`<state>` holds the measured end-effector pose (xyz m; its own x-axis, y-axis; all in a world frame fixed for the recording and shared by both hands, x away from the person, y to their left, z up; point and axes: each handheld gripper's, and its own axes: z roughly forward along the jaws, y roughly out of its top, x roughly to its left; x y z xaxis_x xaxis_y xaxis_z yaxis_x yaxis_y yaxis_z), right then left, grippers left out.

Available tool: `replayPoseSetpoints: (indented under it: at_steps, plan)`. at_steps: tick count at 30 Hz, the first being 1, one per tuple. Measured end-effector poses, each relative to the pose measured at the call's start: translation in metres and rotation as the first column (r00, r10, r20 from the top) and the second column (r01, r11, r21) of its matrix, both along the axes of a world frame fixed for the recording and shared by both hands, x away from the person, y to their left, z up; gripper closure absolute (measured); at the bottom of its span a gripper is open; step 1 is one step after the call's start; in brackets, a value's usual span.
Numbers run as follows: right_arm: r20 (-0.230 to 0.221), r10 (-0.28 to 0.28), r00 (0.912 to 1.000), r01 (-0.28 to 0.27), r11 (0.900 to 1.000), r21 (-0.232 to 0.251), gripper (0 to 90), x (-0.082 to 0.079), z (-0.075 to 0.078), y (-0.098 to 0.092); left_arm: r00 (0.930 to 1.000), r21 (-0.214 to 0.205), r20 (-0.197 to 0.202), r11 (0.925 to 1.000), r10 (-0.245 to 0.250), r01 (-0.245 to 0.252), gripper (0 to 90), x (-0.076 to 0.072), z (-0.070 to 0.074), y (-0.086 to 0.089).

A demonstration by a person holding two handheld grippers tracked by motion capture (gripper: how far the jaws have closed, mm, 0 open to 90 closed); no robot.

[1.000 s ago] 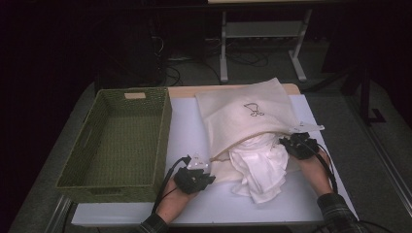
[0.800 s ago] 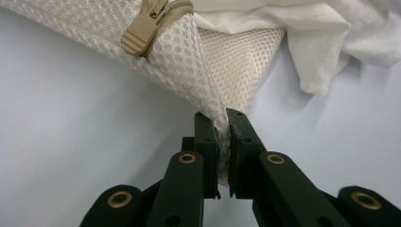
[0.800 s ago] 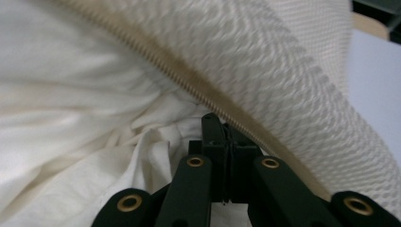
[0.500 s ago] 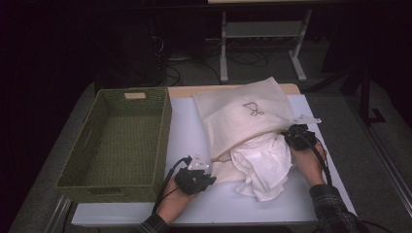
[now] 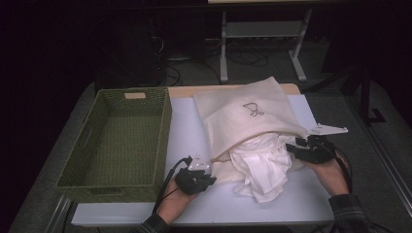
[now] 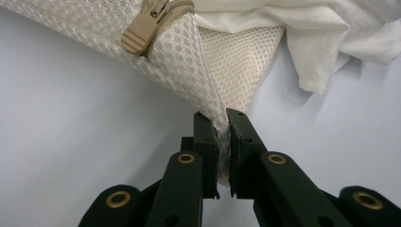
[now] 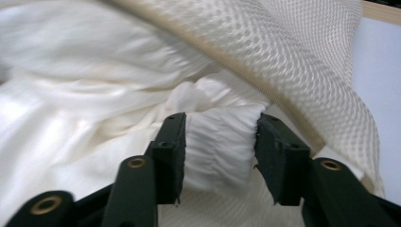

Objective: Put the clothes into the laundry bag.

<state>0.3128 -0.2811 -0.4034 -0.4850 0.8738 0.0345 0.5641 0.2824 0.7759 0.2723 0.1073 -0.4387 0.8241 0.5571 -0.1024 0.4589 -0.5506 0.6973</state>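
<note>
A cream mesh laundry bag (image 5: 248, 109) lies on the white table, and a white garment (image 5: 262, 167) spills from its open mouth toward me. My left gripper (image 5: 210, 178) is shut on the bag's near corner; in the left gripper view the mesh (image 6: 179, 56) is pinched between the jaws (image 6: 223, 127), and a tan zipper pull (image 6: 142, 33) lies above. My right gripper (image 5: 293, 147) is at the mouth's right side. Its jaws (image 7: 220, 137) have just been opening, and a gathered band of the garment (image 7: 94, 109) sits between them under the bag's mesh edge (image 7: 293, 52).
A green woven basket (image 5: 165, 131) stands empty on the left half of the table, close to my left hand. The white tabletop (image 5: 184, 131) shows between basket and bag. A metal stand (image 5: 262, 34) is on the dark floor beyond the table.
My right gripper has shifted slightly at the bag's mouth and its jaws have spread apart around the garment. The left gripper and the bag's corner have stayed put.
</note>
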Motion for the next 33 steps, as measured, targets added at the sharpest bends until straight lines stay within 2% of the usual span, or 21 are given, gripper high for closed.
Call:
replayPoseSetpoints:
  at_steps: [4,7,10,16,19,21,24,26,27,29,31,33]
  plan:
    - [0.012,0.031,0.9995,-0.031,0.9991,0.029,45.7,-0.021,0.006,-0.003,1.0,-0.001,0.0,1.0,0.0,0.0,83.1,0.0,0.0,0.0]
    - [0.0,0.084,0.9964,-0.084,0.9951,0.051,42.2,-0.037,0.007,0.003,1.0,0.001,0.0,1.0,-0.001,0.001,83.1,0.0,0.0,0.0]
    - [-0.023,0.145,0.9892,-0.143,0.9869,0.074,39.3,-0.051,0.002,0.013,1.0,0.002,0.001,1.0,0.0,0.0,83.1,0.0,0.0,0.0]
    - [-0.055,0.257,0.9648,-0.253,0.9644,0.077,34.0,-0.067,-0.006,0.04,0.9999,-0.003,-0.002,0.9999,0.015,-0.015,83.3,-0.001,0.0,0.0]
    - [-0.068,0.307,0.9494,-0.3,0.9491,0.097,31.6,-0.07,-0.008,0.053,0.9999,-0.006,-0.003,0.9999,0.016,-0.016,83.3,-0.001,0.0,0.0]
    - [-0.075,0.336,0.9387,-0.33,0.9398,0.091,30.8,-0.072,-0.01,0.062,0.9998,-0.009,-0.003,0.9998,0.018,-0.018,83.3,-0.001,0.0,0.0]
    - [-0.095,0.358,0.929,-0.353,0.9334,0.065,30.4,-0.071,-0.016,0.073,0.9998,-0.009,-0.004,0.9998,0.018,-0.018,83.2,-0.001,-0.001,0.0]
    - [-0.113,0.352,0.9291,-0.351,0.9358,0.036,31.3,-0.07,-0.021,0.078,0.9998,-0.006,-0.004,0.9998,0.017,-0.017,83.2,-0.002,0.0,0.0]
    - [-0.116,0.348,0.9304,-0.348,0.9374,0.019,34.9,-0.068,-0.024,0.079,0.9999,-0.006,-0.004,0.9998,0.017,-0.017,83.2,-0.002,0.0,0.0]
    - [-0.113,0.33,0.9371,-0.333,0.943,-0.001,48.3,-0.066,-0.028,0.078,0.9999,-0.006,-0.004,0.9998,0.016,-0.016,83.2,-0.001,0.0,0.0]
    - [-0.107,0.313,0.9437,-0.314,0.9493,0.005,62.5,-0.063,-0.027,0.076,0.9998,-0.007,-0.003,0.9998,0.017,-0.017,83.2,-0.002,0.0,0.0]
    - [-0.086,0.299,0.9503,-0.301,0.9538,-0.002,70.2,-0.061,-0.025,0.074,0.9998,-0.007,-0.003,0.9998,0.017,-0.017,83.2,-0.002,0.0,0.0]
